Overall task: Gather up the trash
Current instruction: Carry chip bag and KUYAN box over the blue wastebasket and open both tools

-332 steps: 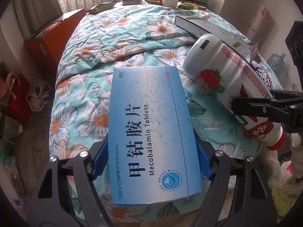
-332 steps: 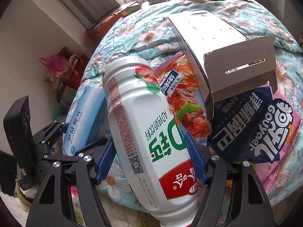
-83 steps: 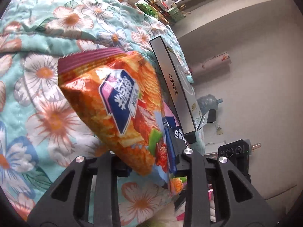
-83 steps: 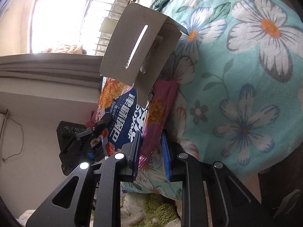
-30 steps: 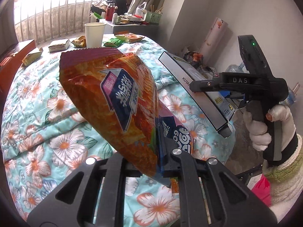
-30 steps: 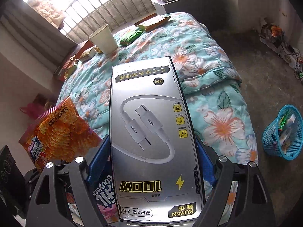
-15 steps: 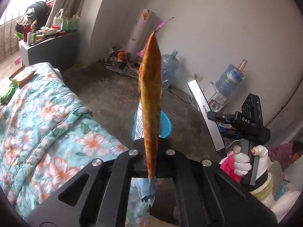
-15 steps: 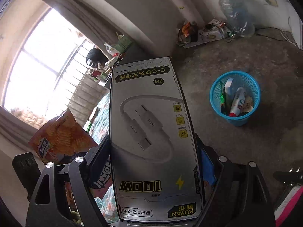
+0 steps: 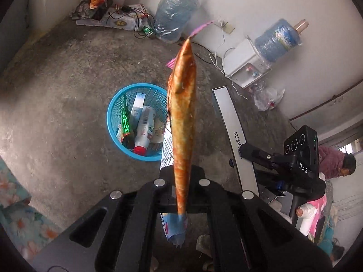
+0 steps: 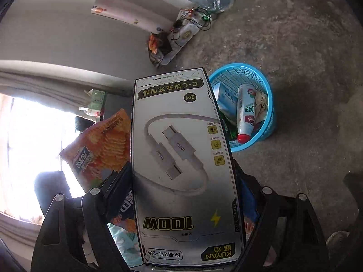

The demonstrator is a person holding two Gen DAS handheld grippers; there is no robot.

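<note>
My left gripper (image 9: 181, 176) is shut on an orange chip bag (image 9: 182, 122), seen edge-on, with a second blue-and-pink wrapper pinched beside it. It hangs above the floor just right of the blue mesh trash basket (image 9: 113, 104). The basket holds a white drink bottle (image 9: 144, 129), a blue box and wrappers. My right gripper (image 10: 183, 174) is shut on a flat silver cable box (image 10: 179, 163), held left of the basket (image 10: 267, 122). The chip bag (image 10: 102, 149) also shows in the right wrist view.
Bare concrete floor surrounds the basket. Water jugs (image 9: 174, 11), a water dispenser (image 9: 245, 63), cables and a power strip line the far wall. A plastic bag (image 9: 268, 96) lies on the floor. The floral bed (image 9: 13, 204) edge is at lower left.
Both grippers have swung away from the bed and tilted down toward the floor. The blue basket is now nearer and more central in both views.
</note>
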